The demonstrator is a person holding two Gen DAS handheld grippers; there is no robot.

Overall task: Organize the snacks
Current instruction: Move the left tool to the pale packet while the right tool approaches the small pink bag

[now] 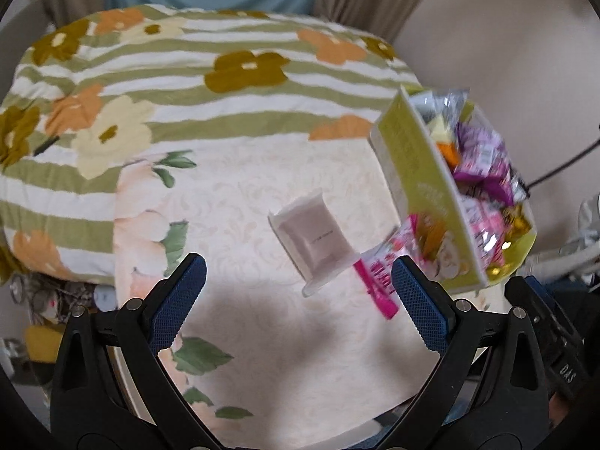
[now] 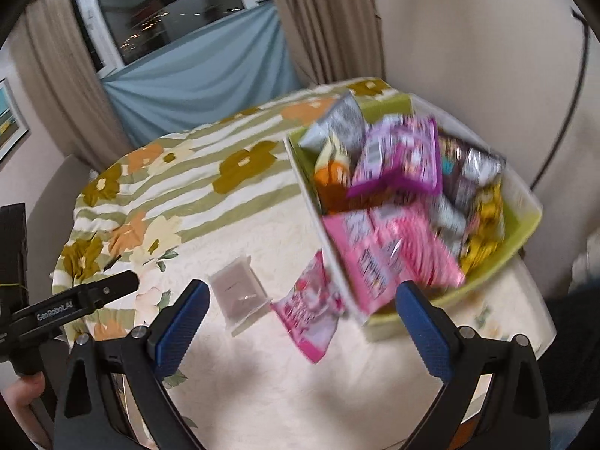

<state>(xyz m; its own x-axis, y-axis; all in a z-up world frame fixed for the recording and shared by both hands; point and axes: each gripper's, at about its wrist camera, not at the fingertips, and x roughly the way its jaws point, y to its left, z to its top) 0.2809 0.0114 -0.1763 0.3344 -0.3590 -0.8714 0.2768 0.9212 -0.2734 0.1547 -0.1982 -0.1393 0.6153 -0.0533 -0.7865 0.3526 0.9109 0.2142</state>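
Note:
A green and white box (image 1: 416,172) (image 2: 525,221) stands on the cream tablecloth, packed with several pink, purple, silver and yellow snack packets (image 2: 397,161). Two packets lie loose on the cloth beside it: a pale grey sachet (image 1: 315,242) (image 2: 240,292) and a pink packet (image 1: 378,281) (image 2: 311,315). My left gripper (image 1: 298,300) hovers open just short of both packets, nothing between its blue pads. My right gripper (image 2: 303,330) is open too, with the pink packet lying between and beyond its fingers. The left gripper's body (image 2: 75,300) shows at the left edge of the right wrist view.
A striped flowered blanket (image 1: 187,75) (image 2: 180,183) covers the far side of the table. Curtains and a blue cloth (image 2: 195,78) hang behind it. A wall and a dark cable (image 1: 558,165) are to the right. A person's hand (image 2: 18,393) holds the left gripper's handle.

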